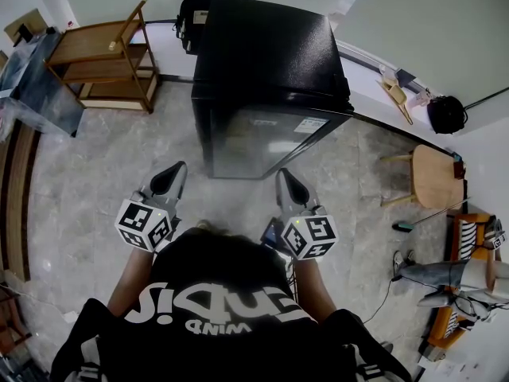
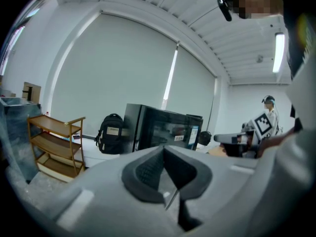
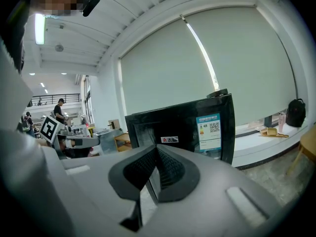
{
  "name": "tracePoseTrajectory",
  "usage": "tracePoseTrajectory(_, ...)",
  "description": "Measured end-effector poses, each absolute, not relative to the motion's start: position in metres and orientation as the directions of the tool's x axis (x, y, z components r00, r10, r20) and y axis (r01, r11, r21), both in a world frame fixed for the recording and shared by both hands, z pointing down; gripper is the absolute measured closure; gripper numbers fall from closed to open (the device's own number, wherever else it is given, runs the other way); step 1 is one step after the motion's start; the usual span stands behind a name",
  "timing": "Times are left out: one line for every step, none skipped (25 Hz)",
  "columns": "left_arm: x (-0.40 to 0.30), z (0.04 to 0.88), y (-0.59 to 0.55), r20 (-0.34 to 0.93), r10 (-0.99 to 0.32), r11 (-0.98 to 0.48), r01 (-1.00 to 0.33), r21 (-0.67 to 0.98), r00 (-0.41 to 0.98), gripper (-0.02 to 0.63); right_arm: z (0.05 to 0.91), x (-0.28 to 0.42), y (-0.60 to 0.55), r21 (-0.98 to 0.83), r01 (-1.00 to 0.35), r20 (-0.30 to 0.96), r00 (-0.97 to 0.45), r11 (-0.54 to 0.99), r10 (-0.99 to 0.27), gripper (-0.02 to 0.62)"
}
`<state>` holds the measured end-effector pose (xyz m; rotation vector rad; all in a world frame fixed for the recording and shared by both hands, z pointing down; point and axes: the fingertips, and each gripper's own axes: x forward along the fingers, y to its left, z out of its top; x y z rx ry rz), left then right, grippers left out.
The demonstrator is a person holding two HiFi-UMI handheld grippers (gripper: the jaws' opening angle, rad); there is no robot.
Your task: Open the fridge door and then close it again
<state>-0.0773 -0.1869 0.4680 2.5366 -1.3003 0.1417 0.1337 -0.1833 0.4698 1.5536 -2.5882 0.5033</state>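
Note:
A black mini fridge stands on the tiled floor ahead of me, its dark glass door closed and facing me. Both grippers hover level in front of the door, a short way off it. My left gripper is shut with nothing in it, level with the door's left side. My right gripper is also shut and empty, near the door's right side. In the left gripper view the fridge sits beyond the closed left gripper. In the right gripper view the fridge, with its label stickers, lies just past the closed right gripper.
A wooden shelf rack stands at the far left and a black backpack leans behind the fridge. A round wooden stool and a black bag are to the right. Other people work at benches in the distance.

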Motion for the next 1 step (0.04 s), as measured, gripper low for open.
tracePoseTrajectory(-0.0772, 0.4687, -0.1865, 0.217, -0.779, -0.551, -0.807, 0.209, 0.588, 0.606, 0.4699, 0.1341, -0.1832, -0.237, -0.870, 0.236, -0.483, 0.432, -0.843, 0.598)
